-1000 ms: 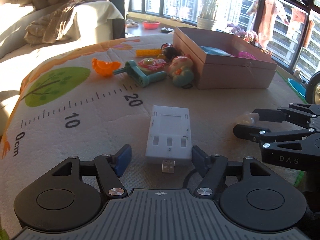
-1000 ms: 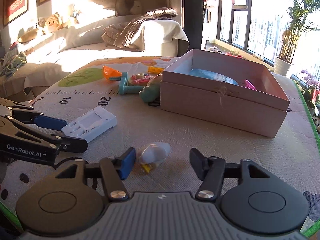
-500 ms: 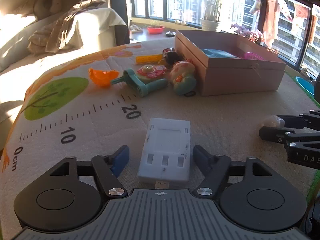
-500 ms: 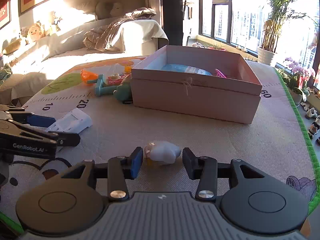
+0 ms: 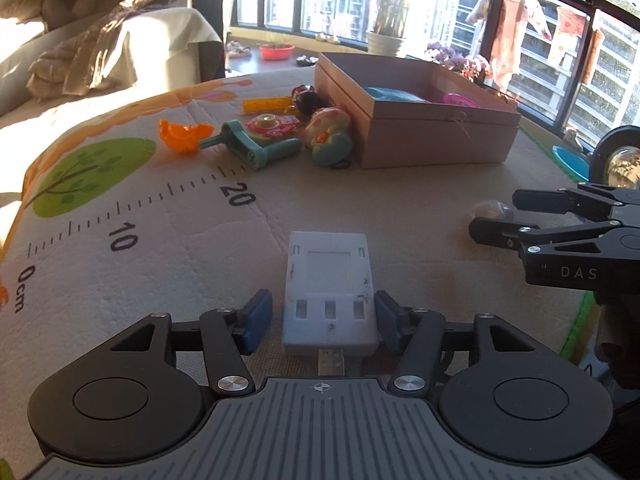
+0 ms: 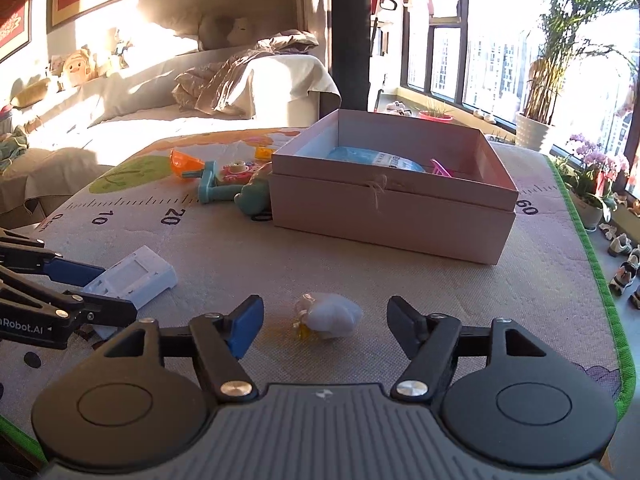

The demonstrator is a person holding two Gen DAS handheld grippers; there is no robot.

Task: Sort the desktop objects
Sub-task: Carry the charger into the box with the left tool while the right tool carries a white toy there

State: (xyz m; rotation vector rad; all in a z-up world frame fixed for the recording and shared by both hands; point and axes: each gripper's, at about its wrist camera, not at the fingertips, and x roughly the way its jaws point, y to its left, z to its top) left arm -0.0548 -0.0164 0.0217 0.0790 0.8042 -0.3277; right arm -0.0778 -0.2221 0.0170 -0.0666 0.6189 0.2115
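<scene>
Right now, two hand-held grippers hover low over a padded play mat (image 6: 400, 280) printed with a ruler scale, each lined up on a different small thing.

Seen from the left wrist, the left gripper (image 5: 323, 322) straddles a white plastic USB charger (image 5: 330, 292) lying flat on the mat, plug end toward the camera. One pad sits against the charger's right edge; the blue pad (image 5: 256, 320) on the other side stands just clear of it, so the jaws are apart and nothing is clamped yet.

Seen from the right wrist, the right gripper (image 6: 324, 326) has its jaws opening wide around a small white lump with a yellow bit at its side (image 6: 330, 318) — what it is, I cannot tell. It rests on the mat between the fingers, touched by neither.

Beyond both lies an open pink box (image 6: 394, 216) already holding a blue packet and something pink, with a huddle of toys (image 5: 272, 136) beside its left wall.

This looks like the pick-up step, with much of the sorting still ahead. Next, I judge, each gripper needs to close squarely on its item — then lift and carry it over the box's near wall.
</scene>
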